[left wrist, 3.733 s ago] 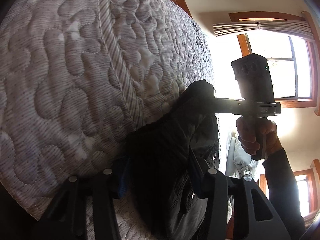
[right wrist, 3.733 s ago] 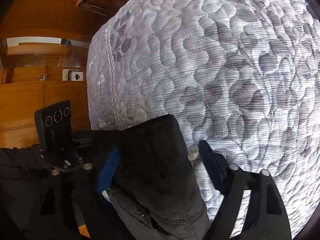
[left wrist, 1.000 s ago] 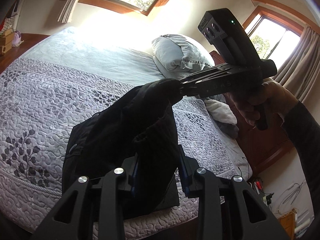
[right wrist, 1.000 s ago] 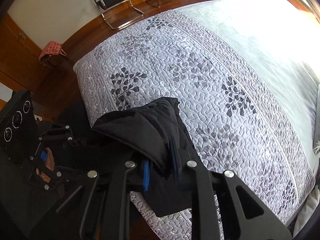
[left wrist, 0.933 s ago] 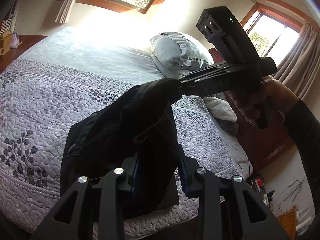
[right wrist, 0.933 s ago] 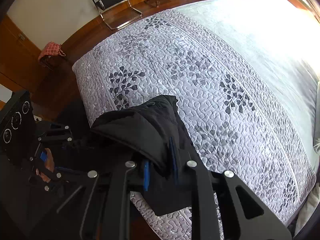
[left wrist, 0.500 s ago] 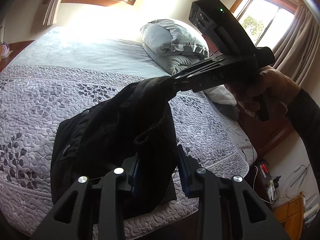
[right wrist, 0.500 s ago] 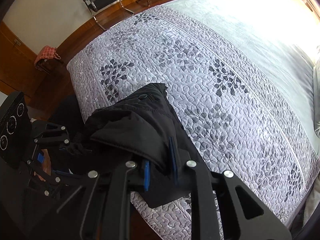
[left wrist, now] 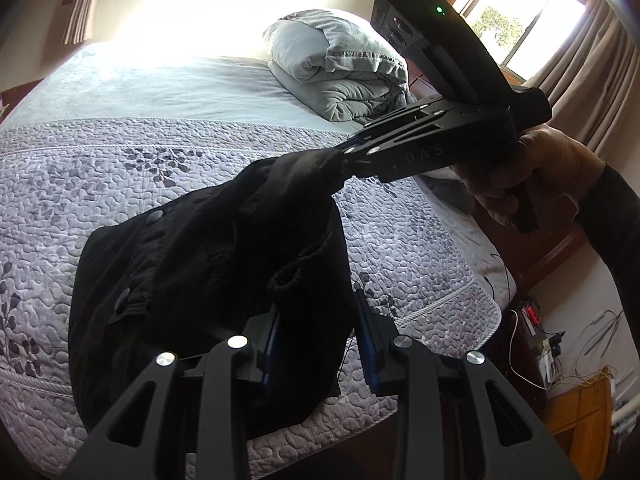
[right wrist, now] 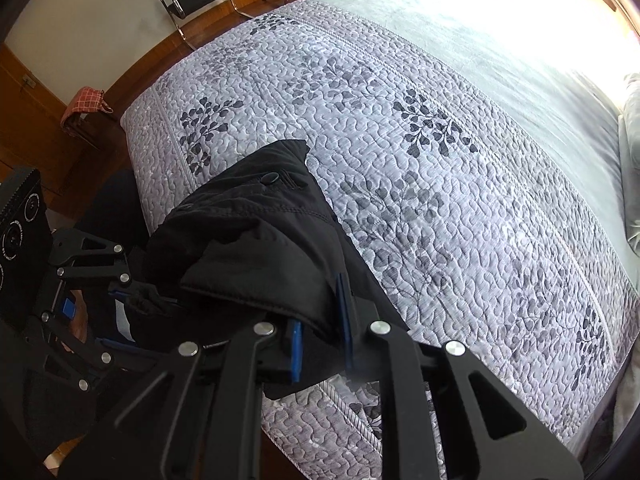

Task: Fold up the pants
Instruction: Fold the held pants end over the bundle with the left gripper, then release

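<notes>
Centrally, the black pants (left wrist: 208, 264) hang bunched over the quilted bedspread (left wrist: 100, 168), lifted at two spots. The left gripper (left wrist: 320, 344) at lower centre has its jaws closed on a thick fold of fabric. The right gripper (left wrist: 346, 158), right of centre, pinches another bunch; its own view shows the blue-padded fingers (right wrist: 344, 312) clamping cloth. Grey pillows (left wrist: 336, 64) lie at upper centre.

Left gripper (left wrist: 320, 340): fingers clamped on black pants (left wrist: 208, 264), pointing toward 12 o'clock. Right gripper (right wrist: 320, 328): likewise clamped on same pants; in left view it enters from 3 o'clock, tips (left wrist: 344, 156) pinching fabric, bare hand (left wrist: 532, 176) wrapping handle.
</notes>
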Tool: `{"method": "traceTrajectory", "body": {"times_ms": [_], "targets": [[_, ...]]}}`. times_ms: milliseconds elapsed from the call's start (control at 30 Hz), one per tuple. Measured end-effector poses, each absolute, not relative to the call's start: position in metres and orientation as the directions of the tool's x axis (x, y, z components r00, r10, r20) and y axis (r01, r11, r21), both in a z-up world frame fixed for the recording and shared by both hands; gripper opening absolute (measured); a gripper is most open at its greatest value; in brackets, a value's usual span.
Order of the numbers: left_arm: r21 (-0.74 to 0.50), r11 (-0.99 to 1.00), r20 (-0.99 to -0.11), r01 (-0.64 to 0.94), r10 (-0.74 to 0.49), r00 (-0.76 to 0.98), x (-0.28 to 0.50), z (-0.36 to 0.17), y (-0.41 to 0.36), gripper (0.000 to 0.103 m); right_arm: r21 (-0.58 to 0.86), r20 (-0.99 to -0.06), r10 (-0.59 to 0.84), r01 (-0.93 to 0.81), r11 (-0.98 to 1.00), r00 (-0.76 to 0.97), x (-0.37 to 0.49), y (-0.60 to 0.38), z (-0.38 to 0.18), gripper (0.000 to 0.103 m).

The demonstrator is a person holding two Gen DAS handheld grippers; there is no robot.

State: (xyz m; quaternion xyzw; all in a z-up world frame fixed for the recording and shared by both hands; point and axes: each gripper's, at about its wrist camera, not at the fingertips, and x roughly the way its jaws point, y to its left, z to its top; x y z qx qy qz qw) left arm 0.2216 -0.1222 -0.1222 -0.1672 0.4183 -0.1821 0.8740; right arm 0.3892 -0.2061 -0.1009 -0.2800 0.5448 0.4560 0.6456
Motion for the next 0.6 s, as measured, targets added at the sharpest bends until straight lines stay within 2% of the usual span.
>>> {"method": "traceTrajectory", "body": {"times_ms": [600], "targets": [[-0.413, 0.891, -0.735, 0.19, -0.449, 0.507, 0.24, -0.17, -0.17, 0.032, 0.145, -0.963, 0.269, -0.889, 0.434, -0.026, 0.403, -0.253, -0.158, 0.011]]}}
